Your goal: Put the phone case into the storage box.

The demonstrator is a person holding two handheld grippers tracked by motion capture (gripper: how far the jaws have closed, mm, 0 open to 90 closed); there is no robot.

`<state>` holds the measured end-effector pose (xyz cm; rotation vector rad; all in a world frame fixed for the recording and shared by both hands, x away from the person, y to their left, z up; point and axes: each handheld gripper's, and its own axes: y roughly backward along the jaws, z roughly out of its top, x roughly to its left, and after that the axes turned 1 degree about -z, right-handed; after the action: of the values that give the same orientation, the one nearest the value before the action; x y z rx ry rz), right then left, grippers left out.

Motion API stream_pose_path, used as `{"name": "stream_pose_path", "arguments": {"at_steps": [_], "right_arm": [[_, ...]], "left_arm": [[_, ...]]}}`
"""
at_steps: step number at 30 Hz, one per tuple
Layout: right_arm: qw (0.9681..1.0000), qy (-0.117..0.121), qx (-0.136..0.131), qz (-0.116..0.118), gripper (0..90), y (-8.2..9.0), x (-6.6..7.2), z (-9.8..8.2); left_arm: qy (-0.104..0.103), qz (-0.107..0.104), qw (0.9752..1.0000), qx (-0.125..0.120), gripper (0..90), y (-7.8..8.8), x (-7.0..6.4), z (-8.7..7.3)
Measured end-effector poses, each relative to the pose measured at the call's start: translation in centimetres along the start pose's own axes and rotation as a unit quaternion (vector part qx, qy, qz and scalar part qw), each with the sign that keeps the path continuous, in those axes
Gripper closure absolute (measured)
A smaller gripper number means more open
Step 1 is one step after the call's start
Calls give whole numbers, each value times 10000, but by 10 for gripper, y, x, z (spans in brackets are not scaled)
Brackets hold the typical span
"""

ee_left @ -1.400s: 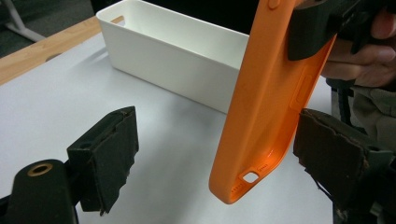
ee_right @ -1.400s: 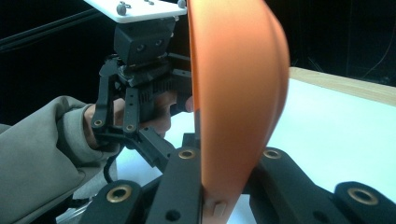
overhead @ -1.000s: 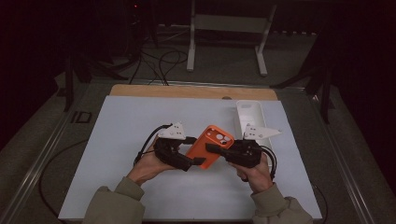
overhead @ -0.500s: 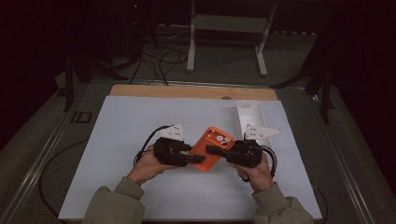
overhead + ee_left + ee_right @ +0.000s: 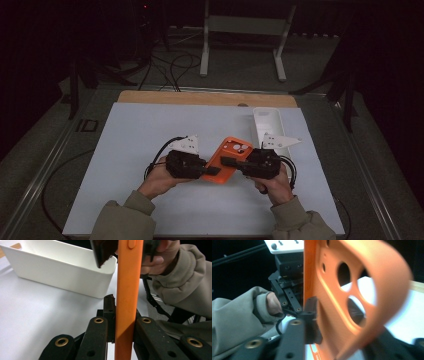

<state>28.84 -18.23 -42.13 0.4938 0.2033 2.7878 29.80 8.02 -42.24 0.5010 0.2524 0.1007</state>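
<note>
2 grippers meet at the orange phone case [image 5: 227, 160] at the frame's lower centre: your left gripper [image 5: 212, 170] is clamped on its edge, your right gripper [image 5: 227, 161] has just been loosening around its camera end; it looks light and floppy, so grip the stiffer rim.

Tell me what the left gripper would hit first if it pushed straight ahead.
Probably the right gripper, facing it across the orange phone case that the left gripper clamps; the white bin sits off to the side. Depth is uncertain.
</note>
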Motion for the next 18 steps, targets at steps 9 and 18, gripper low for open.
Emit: {"name": "stream_pose_path", "arguments": {"at_steps": [9,18], "right_arm": [[9985,-67,64,-546,257,-1,2,1],[9941,41,59,-1079,91,2,5,3]], "left_arm": [[13,194,9997,-157,857,5,1,0],[56,448,9984,-340,857,11,2,0]]}}
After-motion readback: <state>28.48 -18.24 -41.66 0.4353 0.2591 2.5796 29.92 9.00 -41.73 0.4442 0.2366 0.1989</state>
